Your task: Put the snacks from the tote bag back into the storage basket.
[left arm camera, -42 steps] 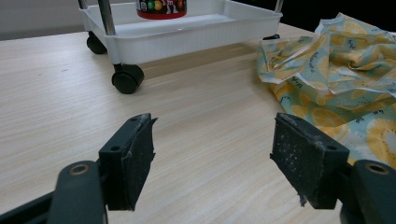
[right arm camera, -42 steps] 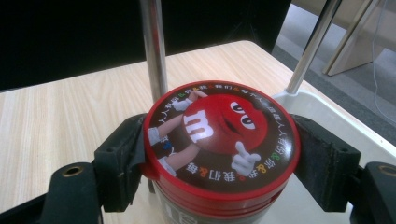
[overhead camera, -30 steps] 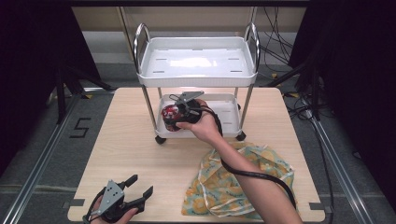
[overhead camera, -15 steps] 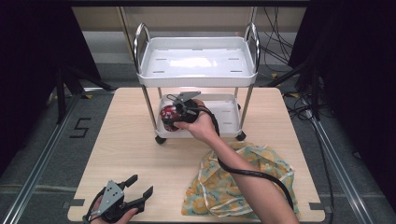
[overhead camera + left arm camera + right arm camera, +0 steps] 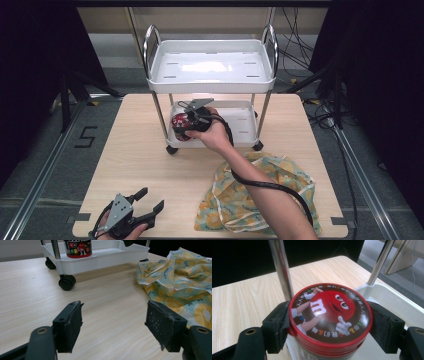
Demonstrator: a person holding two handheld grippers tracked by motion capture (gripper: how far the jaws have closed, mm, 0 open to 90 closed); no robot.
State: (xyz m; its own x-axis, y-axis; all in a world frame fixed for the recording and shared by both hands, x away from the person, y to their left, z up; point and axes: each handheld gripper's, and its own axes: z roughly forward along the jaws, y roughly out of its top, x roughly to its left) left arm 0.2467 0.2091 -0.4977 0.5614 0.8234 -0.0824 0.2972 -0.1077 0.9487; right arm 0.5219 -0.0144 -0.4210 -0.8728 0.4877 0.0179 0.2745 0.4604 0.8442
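A red candy can (image 5: 180,123) with a cartoon lid (image 5: 329,312) stands at the front left corner of the white cart's lower tray (image 5: 245,120). My right gripper (image 5: 185,128) (image 5: 329,323) is shut on the can, one pad pressing each side just under the lid. In the left gripper view the can (image 5: 78,248) sits inside the tray rim (image 5: 105,258). My left gripper (image 5: 146,206) (image 5: 113,330) is low over the table's near left edge, open, with nothing between its pads.
The cart's upper tray (image 5: 212,65) is bare, and its chrome post (image 5: 283,272) rises right beside the can. A yellow fruit-print cloth (image 5: 260,192) (image 5: 180,277) lies crumpled at the near right of the wooden table (image 5: 135,155). A black caster (image 5: 67,282) is at the cart's corner.
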